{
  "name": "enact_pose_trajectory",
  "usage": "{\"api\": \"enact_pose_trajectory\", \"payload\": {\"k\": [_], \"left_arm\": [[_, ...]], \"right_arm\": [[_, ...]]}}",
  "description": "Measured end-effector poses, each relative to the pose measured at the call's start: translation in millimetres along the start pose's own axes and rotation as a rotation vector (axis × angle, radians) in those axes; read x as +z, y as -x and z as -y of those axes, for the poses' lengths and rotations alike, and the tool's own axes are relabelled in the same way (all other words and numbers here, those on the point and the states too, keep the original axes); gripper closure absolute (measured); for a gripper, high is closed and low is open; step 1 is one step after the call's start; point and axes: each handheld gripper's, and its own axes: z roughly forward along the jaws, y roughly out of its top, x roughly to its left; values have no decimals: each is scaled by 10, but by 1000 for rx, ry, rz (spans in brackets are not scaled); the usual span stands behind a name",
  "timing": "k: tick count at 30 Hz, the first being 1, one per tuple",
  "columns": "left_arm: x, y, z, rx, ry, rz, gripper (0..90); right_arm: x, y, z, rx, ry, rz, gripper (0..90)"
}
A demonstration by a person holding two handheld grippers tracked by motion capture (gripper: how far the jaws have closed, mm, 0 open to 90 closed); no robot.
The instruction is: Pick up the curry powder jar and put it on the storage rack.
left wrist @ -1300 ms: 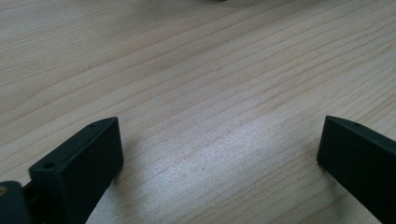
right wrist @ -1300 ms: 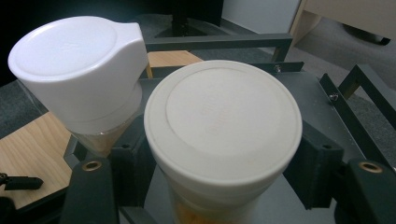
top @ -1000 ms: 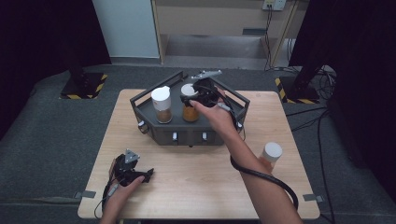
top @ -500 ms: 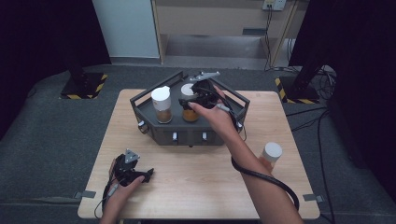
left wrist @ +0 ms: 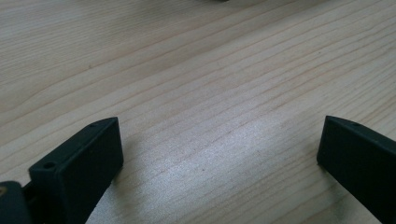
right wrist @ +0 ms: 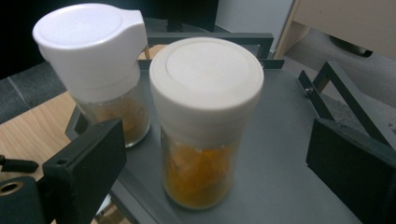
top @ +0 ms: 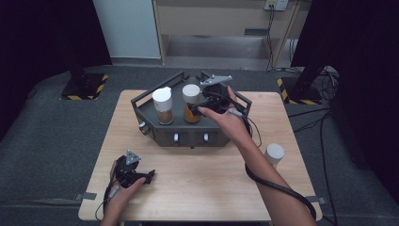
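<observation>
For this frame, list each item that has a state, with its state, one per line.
Left gripper: open, low over bare table.
Right gripper: open, jaws either side of the orange jar, not gripping.
Orange jar: upright on the grey tray, lid on.
Brown jar: upright on the tray, capped.
Third jar: upright on the table, capped.

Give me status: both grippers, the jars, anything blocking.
Left gripper open, resting low on table. Right gripper open, jaws either side of orange-filled jar on grey rack. Second jar close beside it. Third jar on table, clear.
</observation>
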Motion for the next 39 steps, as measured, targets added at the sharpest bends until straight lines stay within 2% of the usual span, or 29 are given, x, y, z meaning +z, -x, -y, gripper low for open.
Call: {"api": "enact_pose_trajectory", "payload": {"k": [14, 39], "left_arm": [[8, 14, -5, -6, 2, -5, 0], [13, 21, -9, -9, 1, -7, 0]], "right_arm": [[-277, 101, 149, -7, -42, -13, 37], [-728, 246, 267, -39, -94, -1, 42]]}}
